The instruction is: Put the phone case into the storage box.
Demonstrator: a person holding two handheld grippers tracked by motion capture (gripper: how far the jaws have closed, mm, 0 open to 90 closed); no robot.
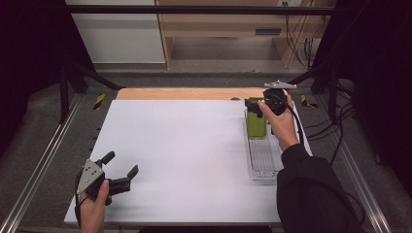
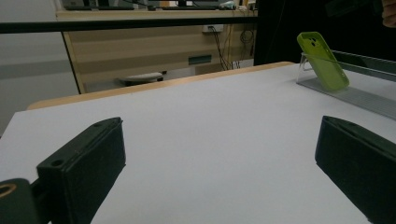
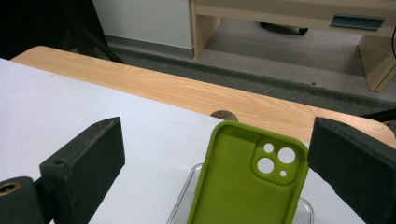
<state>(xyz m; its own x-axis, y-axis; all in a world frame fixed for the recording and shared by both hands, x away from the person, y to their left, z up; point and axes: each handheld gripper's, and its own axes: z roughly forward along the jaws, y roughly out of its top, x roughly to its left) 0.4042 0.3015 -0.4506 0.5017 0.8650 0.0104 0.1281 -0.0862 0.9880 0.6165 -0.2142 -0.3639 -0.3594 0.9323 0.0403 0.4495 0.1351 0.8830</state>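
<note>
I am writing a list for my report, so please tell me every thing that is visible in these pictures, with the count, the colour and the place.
phone case: one, green, leaning upright at the far end of the clear tray, between the open jaws of the right gripper.
clear tray: one, transparent, on the right side of the table.
table: one, white top with a wooden strip at the far edge.
desk: one, light wood, beyond the table.
cables: several, dark, hanging at the desk's right.
left gripper: one, black, near left of the table, open, holding nothing.
right gripper: one, black, open around the phone case.
</note>
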